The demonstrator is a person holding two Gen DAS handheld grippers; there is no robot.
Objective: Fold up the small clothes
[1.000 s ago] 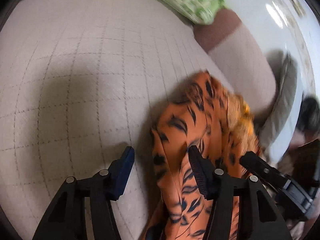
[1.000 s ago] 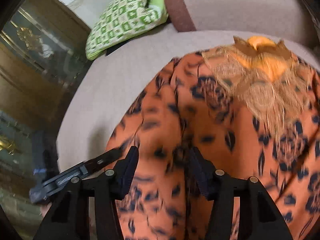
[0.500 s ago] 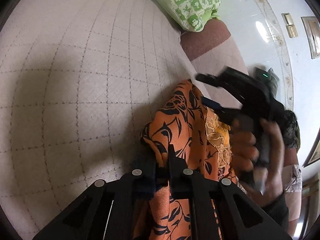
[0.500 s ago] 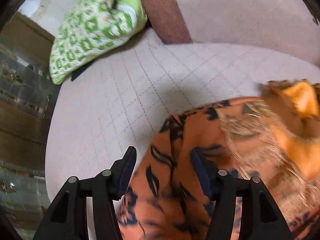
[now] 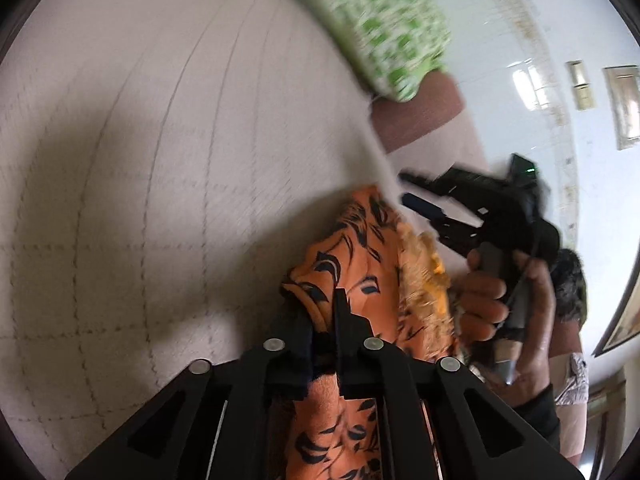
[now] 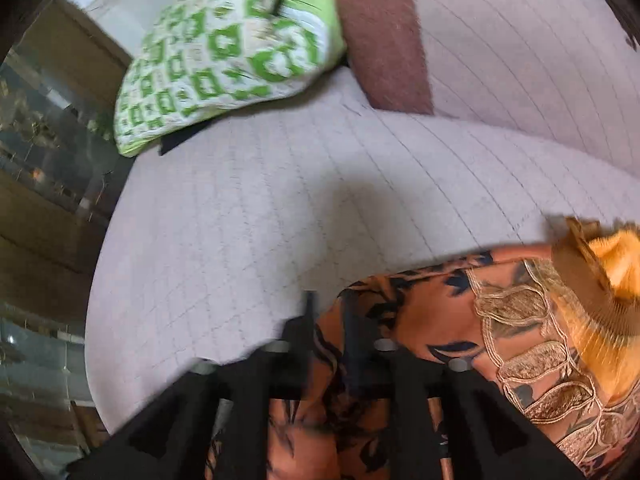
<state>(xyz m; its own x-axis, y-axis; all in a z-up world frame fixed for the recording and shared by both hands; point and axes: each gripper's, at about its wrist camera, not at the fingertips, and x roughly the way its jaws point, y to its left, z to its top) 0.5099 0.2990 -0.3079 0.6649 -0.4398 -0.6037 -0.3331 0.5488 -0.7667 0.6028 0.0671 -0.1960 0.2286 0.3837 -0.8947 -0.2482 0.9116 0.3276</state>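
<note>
Since the earlier frames, the left hand-held gripper has gone from standing wide over the cloth to being clamped on it, and the right hand-held gripper has slid from the middle of the garment to its edge, its jaws having just been closing with cloth between them.

At the left hand-held gripper, the two black fingers are pressed nearly together on a bunched fold of the orange garment, which rises between them and spreads up and to the right. A frilly golden trim runs along the garment's right side. Just beyond it a person's hand holds the other black tool, whose jaws stand apart above the cloth's far tip in this view.

In the right wrist view the picture is blurred by motion. The fingers straddle a dark-printed edge of the orange garment, narrowed around it, but I cannot tell whether the pads press on it. The garment lies on the pale quilted sofa seat, filling the lower right, with lace embroidery and a bright orange patch further right.

Behind, a green-and-white patterned cushion leans at the back of the seat beside a brown band of the upholstery.
</note>
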